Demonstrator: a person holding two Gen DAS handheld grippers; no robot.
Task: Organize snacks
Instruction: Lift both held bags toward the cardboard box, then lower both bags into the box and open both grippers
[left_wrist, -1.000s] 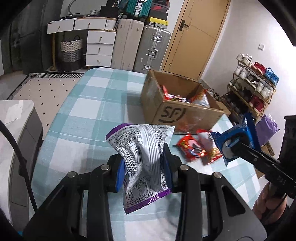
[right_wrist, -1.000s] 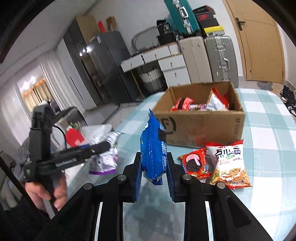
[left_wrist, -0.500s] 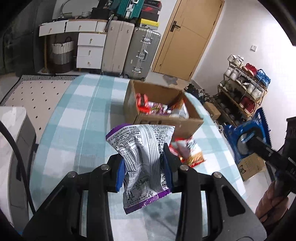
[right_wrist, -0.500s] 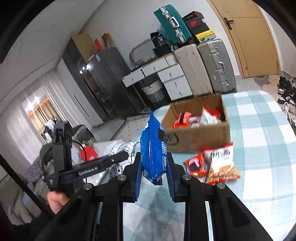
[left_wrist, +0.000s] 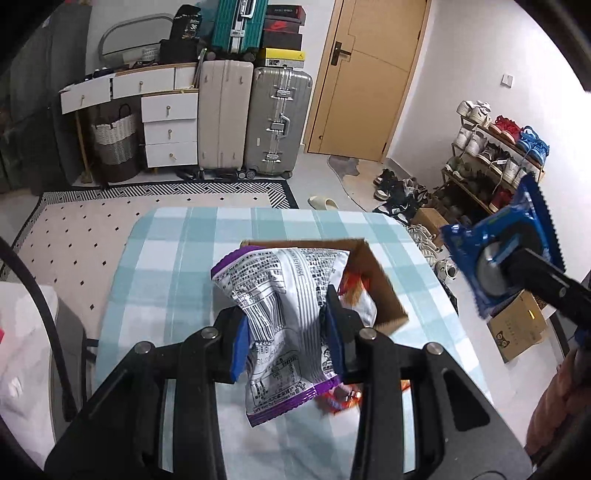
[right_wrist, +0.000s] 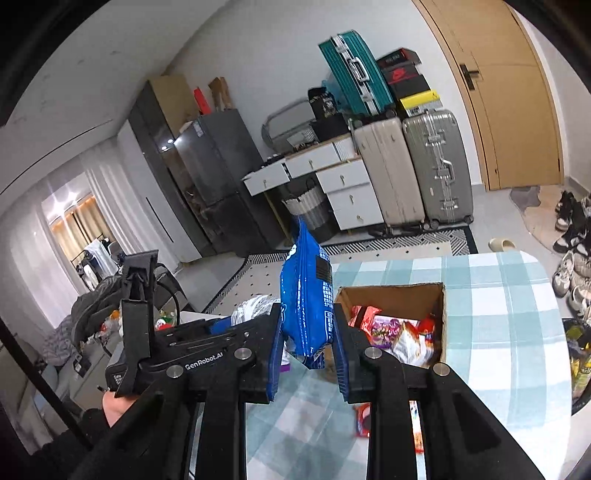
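Left gripper (left_wrist: 286, 325) jaws clamp the purple-edged packet (left_wrist: 284, 306) and right gripper (right_wrist: 308, 350) jaws clamp the blue packet (right_wrist: 304, 299), both raised above the cardboard box (right_wrist: 441, 325), apparently for dropping in.

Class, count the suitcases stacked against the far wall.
3: a beige suitcase standing beside a silver suitcase, and a teal suitcase lying on top. Others may be hidden behind.
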